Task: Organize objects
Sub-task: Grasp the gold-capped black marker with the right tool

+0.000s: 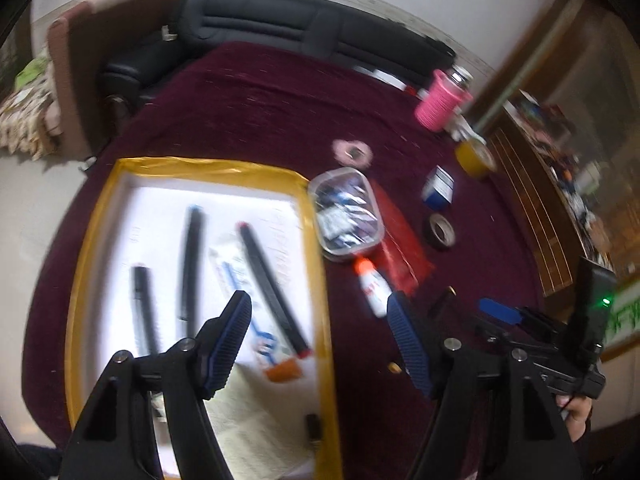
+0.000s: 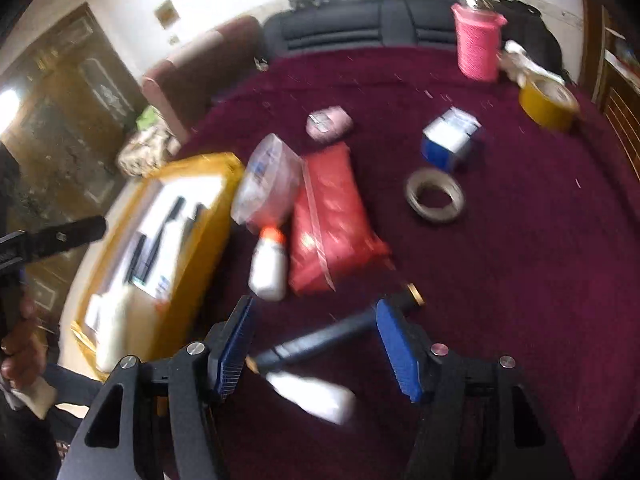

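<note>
Maroon cloth (image 1: 248, 112), soft and napped, is spread over the table. On it a shallow tray (image 1: 320, 264) with a yellow taped rim is seen, white-lined and holding three slim black pens (image 1: 191, 260) laid loosely side by side. Just beside its right edge a clear lidded tub (image 1: 346, 212) is set, touching a glossy red pouch (image 2: 328, 220); a white glue bottle (image 2: 268, 264) with an orange cap lies against the pouch. Farther out two tape rolls, a blue-and-white carton (image 2: 450, 136) and a pink ribbed cup (image 2: 478, 44) are scattered, with bare cloth between them. The left gripper (image 1: 320, 308) is held over the tray's right rim, jaws spread, nothing between. The right gripper (image 2: 316, 312) is likewise spread above a dark pen (image 2: 320, 340) lying blurred on the cloth, untouched
</note>
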`<state>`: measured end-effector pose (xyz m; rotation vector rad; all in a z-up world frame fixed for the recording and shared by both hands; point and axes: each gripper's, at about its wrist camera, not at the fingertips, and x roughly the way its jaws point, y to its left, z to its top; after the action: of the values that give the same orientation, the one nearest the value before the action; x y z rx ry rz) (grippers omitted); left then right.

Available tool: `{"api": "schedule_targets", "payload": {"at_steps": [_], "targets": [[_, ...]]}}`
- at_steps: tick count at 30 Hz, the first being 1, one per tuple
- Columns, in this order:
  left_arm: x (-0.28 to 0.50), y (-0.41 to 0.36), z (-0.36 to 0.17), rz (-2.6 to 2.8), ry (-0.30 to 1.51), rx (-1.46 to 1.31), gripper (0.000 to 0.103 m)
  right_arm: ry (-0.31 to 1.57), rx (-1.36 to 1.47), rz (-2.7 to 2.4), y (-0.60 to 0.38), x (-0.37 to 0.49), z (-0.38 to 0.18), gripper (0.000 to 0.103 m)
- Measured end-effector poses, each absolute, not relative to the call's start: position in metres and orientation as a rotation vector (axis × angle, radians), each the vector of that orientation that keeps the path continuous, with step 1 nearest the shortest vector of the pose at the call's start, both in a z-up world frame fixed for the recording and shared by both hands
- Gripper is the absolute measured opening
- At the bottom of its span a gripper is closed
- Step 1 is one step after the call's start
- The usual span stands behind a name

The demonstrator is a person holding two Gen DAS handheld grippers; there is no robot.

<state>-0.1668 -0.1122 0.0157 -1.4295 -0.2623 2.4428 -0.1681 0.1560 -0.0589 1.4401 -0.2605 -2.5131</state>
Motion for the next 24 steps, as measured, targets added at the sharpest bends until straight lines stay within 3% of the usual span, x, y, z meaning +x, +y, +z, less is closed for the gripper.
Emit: {"api": "schedule_targets", "payload": {"at_steps": [9,13,15,16,19,21,24], "targets": [[-0.146,-0.077,-0.008,2.391,-0.225,-1.396,0.069,-0.441,1.592,-2.433,0.168,-0.180,-0.106,0.067],[-0.136,-0.073,-0.017,2.420,-0.235,-1.398,0.069,-0.363,1.617,-2.549,0.150,-0.188,-0.111,0.067],[-0.129,-0.074,-0.019,2.436,-0.257,-1.388,0.069,-0.237,1.602,-2.637,0.136,-0.185,-0.112,0.065],[-0.127,-0.075,-0.020,2.436,-0.264,-1.384,0.069,-0.175,1.601,-2.661,0.130,-0.183,-0.113,0.062],[-0.119,-0.074,-0.022,2.434,-0.276,-1.369,0.069,-0.012,1.575,-2.734,0.120,-0.172,-0.114,0.041],[-0.115,-0.072,-0.024,2.432,-0.266,-1.367,0.069,-0.008,1.572,-2.730,0.123,-0.168,-0.113,0.026],[-0.114,-0.069,-0.025,2.426,-0.256,-1.364,0.069,-0.020,1.569,-2.755,0.128,-0.167,-0.113,0.015]]}}
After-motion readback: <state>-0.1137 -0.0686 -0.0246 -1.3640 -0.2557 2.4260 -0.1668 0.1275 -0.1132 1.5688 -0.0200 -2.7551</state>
